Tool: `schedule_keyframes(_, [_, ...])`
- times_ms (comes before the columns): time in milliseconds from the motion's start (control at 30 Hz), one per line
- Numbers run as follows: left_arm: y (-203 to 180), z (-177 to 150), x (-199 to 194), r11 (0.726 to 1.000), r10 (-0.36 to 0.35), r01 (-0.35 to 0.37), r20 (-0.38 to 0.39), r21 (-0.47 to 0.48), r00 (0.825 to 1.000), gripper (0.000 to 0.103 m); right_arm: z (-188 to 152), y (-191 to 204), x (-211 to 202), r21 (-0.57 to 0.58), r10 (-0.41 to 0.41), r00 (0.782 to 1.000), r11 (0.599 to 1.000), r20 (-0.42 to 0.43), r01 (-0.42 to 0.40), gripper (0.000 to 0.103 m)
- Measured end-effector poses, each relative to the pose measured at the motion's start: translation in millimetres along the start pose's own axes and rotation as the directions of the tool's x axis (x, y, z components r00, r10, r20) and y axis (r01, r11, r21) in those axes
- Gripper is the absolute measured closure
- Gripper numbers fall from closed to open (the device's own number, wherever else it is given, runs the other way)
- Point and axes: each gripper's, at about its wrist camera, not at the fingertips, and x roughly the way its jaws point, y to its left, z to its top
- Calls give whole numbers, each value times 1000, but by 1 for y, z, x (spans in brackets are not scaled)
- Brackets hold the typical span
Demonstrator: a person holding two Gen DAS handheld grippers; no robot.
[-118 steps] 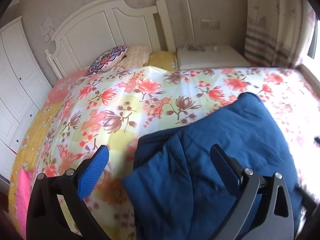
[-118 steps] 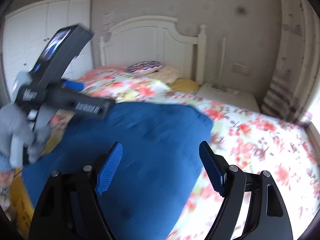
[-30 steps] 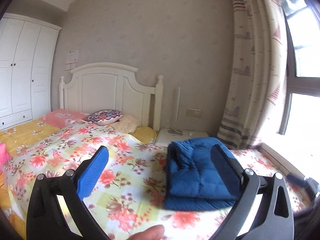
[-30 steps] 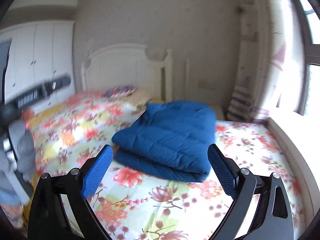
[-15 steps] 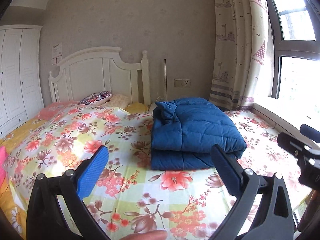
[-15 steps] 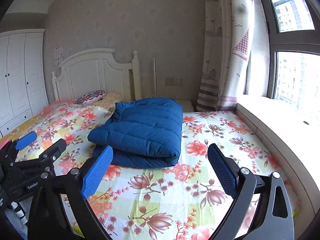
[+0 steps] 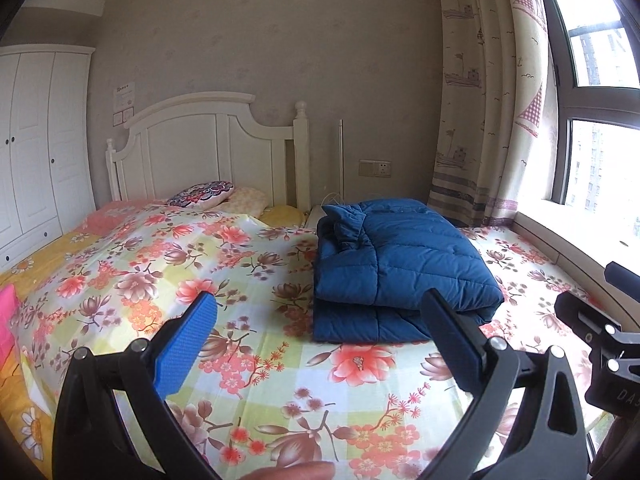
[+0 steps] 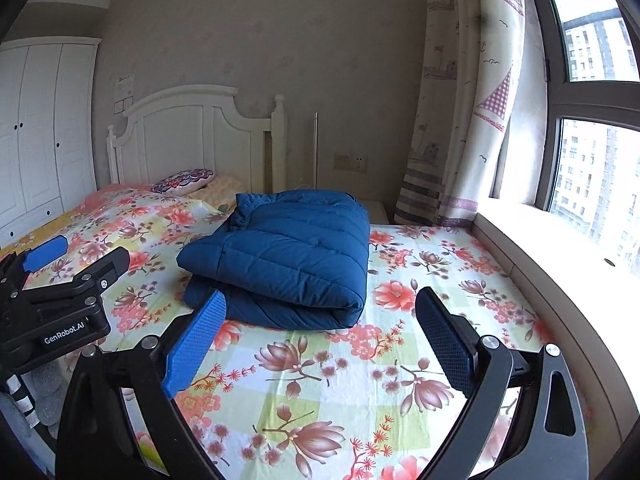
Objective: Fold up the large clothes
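A blue quilted jacket lies folded in a thick stack on the floral bedsheet, toward the right side of the bed; it also shows in the right wrist view. My left gripper is open and empty, held back from the jacket above the bed's near part. My right gripper is open and empty, also short of the jacket. The left gripper's body shows at the left of the right wrist view.
A white headboard and pillows are at the far end. A white wardrobe stands left. A curtain and window sill run along the right. A nightstand sits behind the jacket.
Both grippers have pulled back from the folded jacket and steadied. The jacket lies where it was let go.
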Motion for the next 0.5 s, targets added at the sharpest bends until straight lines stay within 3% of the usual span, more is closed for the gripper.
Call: schedule_keyframes(500, [1, -1, 0, 1000, -2, 2, 0, 2, 1000, 2, 3, 2, -7, -3, 4, 1000, 1000, 14, -4, 11])
